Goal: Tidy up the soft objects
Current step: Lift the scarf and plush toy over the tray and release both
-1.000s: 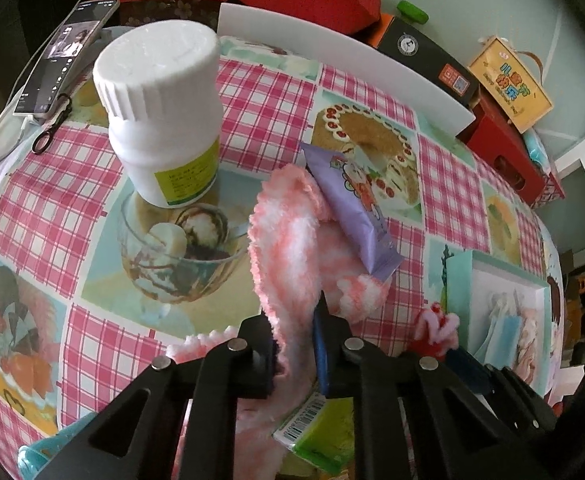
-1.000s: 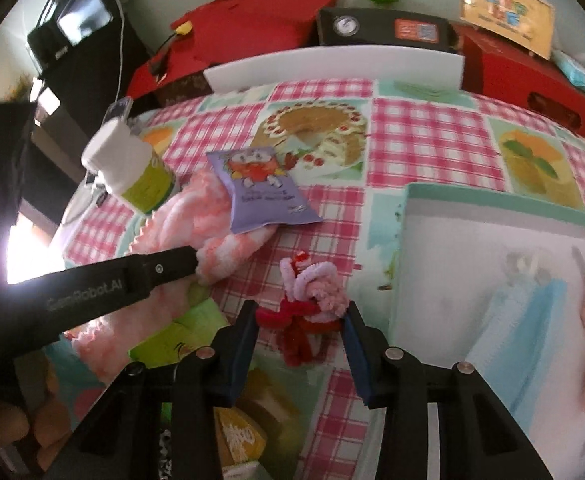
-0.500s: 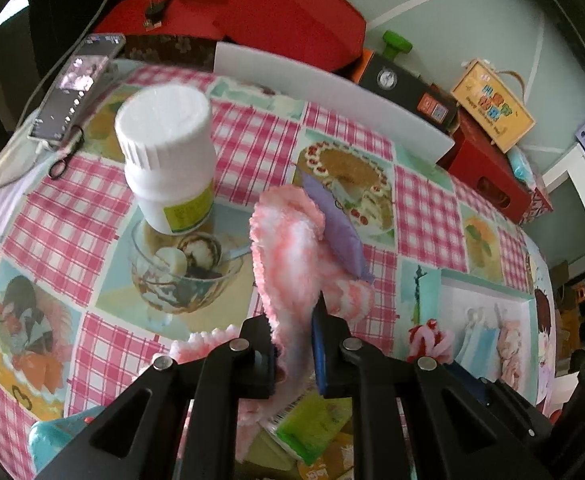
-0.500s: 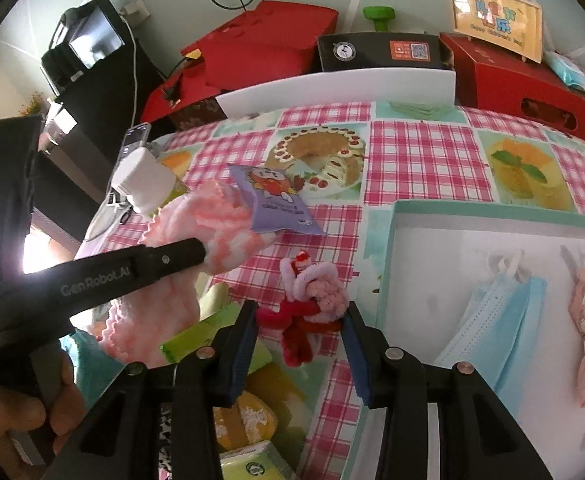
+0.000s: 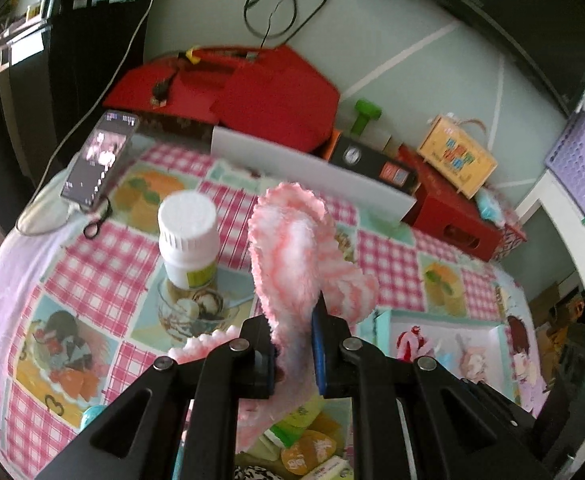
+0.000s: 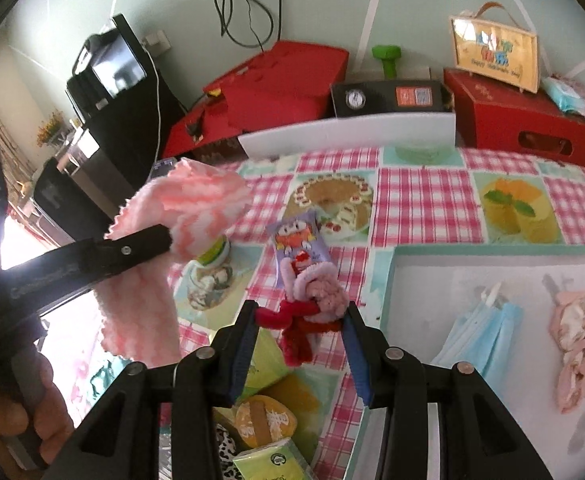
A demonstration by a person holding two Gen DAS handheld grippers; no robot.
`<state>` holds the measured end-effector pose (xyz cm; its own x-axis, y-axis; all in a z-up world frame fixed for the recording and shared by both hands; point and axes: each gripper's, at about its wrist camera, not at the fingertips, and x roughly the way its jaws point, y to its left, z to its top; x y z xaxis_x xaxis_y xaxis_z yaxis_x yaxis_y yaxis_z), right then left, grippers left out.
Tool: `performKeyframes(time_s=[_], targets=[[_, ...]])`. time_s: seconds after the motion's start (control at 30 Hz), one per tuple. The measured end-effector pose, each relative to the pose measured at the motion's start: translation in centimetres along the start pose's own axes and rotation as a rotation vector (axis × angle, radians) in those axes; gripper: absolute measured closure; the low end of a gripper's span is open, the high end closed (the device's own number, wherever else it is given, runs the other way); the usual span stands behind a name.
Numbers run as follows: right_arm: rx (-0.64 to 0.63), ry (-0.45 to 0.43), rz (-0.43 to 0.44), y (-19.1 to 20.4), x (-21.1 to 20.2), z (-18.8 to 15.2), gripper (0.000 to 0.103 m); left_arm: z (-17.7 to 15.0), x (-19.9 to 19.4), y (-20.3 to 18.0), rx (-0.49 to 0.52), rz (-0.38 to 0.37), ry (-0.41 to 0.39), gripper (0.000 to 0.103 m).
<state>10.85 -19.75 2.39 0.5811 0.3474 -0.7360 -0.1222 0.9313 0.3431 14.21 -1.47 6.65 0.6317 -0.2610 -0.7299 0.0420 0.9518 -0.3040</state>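
My left gripper (image 5: 294, 354) is shut on a fluffy pink-and-white cloth (image 5: 292, 256), which hangs lifted above the checked tablecloth; the same cloth (image 6: 172, 224) shows at the left of the right wrist view. My right gripper (image 6: 302, 334) is shut on a red and pink pipe-cleaner figure (image 6: 312, 300), held above the table. A shallow white tray with a teal rim (image 6: 392, 280) lies to the right, holding a blue face mask (image 6: 480, 332) and a pink braided piece (image 6: 572, 340). A purple snack packet (image 6: 300, 240) lies flat on the table.
A white pill bottle (image 5: 188, 240) stands left of the cloth. A phone (image 5: 100, 156) lies at the table's far left. Green and orange snack packs (image 6: 268, 412) crowd the near edge. Red boxes (image 6: 520, 120) and a white board (image 6: 348, 132) line the back.
Both grippers have risen with their loads. The cloth has come off the table and slid free of the purple packet, which now lies alone. The bottle looks smaller and farther.
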Motion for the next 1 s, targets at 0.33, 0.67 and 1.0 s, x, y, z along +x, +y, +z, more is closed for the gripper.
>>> performKeyframes(time_s=[0.33,0.67,1.0], targets=[[0.008,-0.112,-0.022,-0.7,-4.0,1.3,0.058,0.6,-3.9,-3.2,0.075,-0.094,-0.105,0.088],[0.054,-0.189,-0.138,-3.7,-8.1,1.8,0.058,-0.5,-3.5,-7.6,0.172,-0.168,-0.082,0.088],[0.178,-0.25,-0.293,-10.5,-13.1,0.9,0.057,-2.3,-1.8,-11.8,0.272,-0.209,-0.024,0.088]])
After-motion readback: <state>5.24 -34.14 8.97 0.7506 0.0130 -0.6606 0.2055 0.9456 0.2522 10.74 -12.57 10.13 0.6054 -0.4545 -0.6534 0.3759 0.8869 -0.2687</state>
